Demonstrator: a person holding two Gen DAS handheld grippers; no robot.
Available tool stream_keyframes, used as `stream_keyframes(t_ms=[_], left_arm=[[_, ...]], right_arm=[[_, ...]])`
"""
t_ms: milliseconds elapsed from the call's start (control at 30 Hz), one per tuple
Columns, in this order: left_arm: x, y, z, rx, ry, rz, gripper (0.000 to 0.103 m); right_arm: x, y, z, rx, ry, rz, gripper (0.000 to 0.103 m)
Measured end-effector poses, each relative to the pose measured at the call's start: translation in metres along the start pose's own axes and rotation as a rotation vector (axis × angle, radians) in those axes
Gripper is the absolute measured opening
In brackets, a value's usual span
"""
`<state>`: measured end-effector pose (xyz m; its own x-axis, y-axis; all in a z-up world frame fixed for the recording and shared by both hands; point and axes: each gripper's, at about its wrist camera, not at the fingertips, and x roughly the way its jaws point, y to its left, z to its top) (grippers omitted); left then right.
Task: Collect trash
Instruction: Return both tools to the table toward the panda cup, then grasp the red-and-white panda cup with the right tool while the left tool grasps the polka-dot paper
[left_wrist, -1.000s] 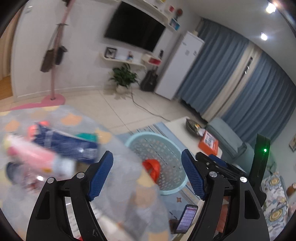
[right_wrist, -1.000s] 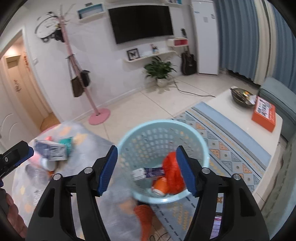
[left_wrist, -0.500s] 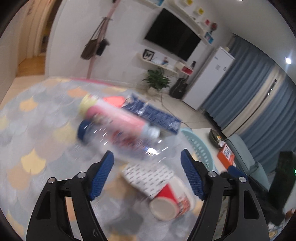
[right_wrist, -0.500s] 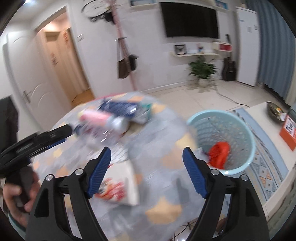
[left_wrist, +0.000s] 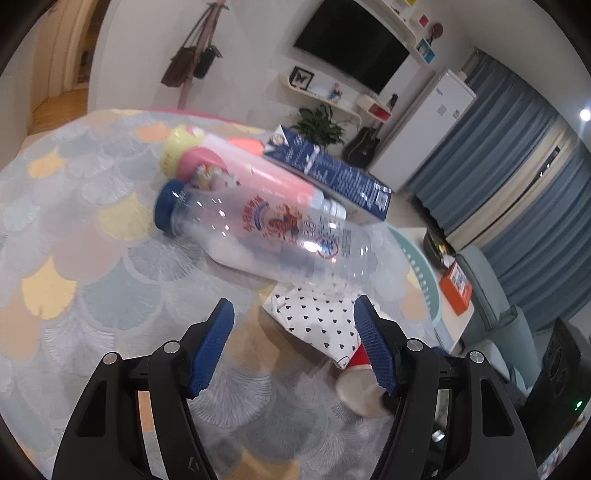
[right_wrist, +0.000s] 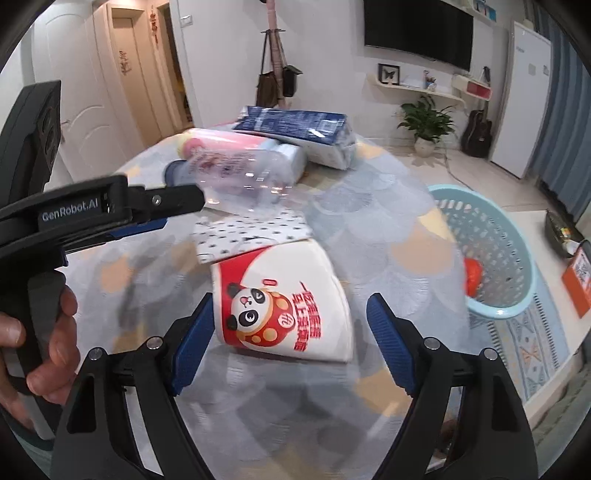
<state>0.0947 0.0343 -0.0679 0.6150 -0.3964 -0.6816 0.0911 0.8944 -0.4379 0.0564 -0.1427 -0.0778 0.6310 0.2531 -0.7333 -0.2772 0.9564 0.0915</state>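
Trash lies on a round table with a scale-pattern cloth (left_wrist: 74, 236). A clear plastic bottle with a blue cap (left_wrist: 266, 236) lies on its side, with a pink bottle (left_wrist: 243, 166) and a blue carton (left_wrist: 332, 173) behind it. My left gripper (left_wrist: 293, 347) is open and empty, just short of the clear bottle and a heart-print paper (left_wrist: 317, 321). My right gripper (right_wrist: 290, 339) is open, its jaws on either side of a lying panda paper cup (right_wrist: 280, 302). The light blue laundry basket (right_wrist: 498, 251) stands on the floor to the right, with red trash inside.
The left gripper's body (right_wrist: 92, 210) and the hand holding it show at the left of the right wrist view. A low white table with an orange box (right_wrist: 580, 273) stands beyond the basket. A patterned rug (right_wrist: 524, 339) lies under the basket.
Both grippers swung from the basket back over the table. The left one closed in on the clear bottle; the right one came down around the panda cup.
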Motion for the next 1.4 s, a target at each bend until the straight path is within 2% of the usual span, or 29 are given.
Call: stream_keyframes(t_ms=[33,133,233,300,433,567,667,733,800,933,1067,1200,1400], left_arm=[[0.005,-0.002,0.000,0.010,0.018,0.002,0.065],[0.015,-0.006,-0.003,0.034,0.046,0.007,0.065],[0.028,-0.014,-0.006,0.066,0.081,0.020,0.068],[0.031,-0.021,-0.008,0.106,0.077,0.046,0.073],[0.039,-0.031,-0.011,0.157,0.077,0.085,0.076],[0.045,-0.042,-0.014,0.227,0.075,0.140,0.077],[0.045,-0.046,-0.017,0.269,0.073,0.166,0.076],[0.042,-0.045,-0.022,0.290,0.064,0.191,0.069],[0.041,-0.046,-0.023,0.305,0.058,0.214,0.056],[0.035,-0.044,-0.025,0.316,0.042,0.220,0.046],[0.031,-0.046,-0.031,0.325,0.025,0.227,0.024],[0.022,-0.040,-0.034,0.281,0.021,0.181,0.010],[0.007,-0.037,-0.044,0.240,0.007,0.097,0.001]], right_arm=[[-0.001,-0.006,-0.002,0.001,0.004,-0.002,0.068],[-0.006,-0.021,-0.007,-0.001,0.001,-0.015,0.064],[-0.009,-0.038,-0.009,0.003,0.000,-0.067,0.057],[-0.010,-0.052,-0.010,0.023,0.000,-0.084,0.057],[-0.013,-0.080,-0.009,0.100,0.000,-0.087,0.057],[-0.020,-0.084,-0.006,0.111,-0.026,-0.078,0.057],[-0.026,-0.083,-0.006,0.133,-0.045,-0.036,0.057],[-0.028,-0.083,-0.005,0.151,-0.056,-0.011,0.057],[-0.028,-0.082,-0.003,0.161,-0.058,0.004,0.057],[-0.021,-0.079,-0.002,0.183,-0.044,0.033,0.061],[-0.009,-0.078,0.001,0.215,-0.032,0.050,0.065],[-0.002,-0.080,0.005,0.243,-0.032,0.046,0.067],[0.013,-0.081,0.010,0.265,-0.002,0.070,0.069]])
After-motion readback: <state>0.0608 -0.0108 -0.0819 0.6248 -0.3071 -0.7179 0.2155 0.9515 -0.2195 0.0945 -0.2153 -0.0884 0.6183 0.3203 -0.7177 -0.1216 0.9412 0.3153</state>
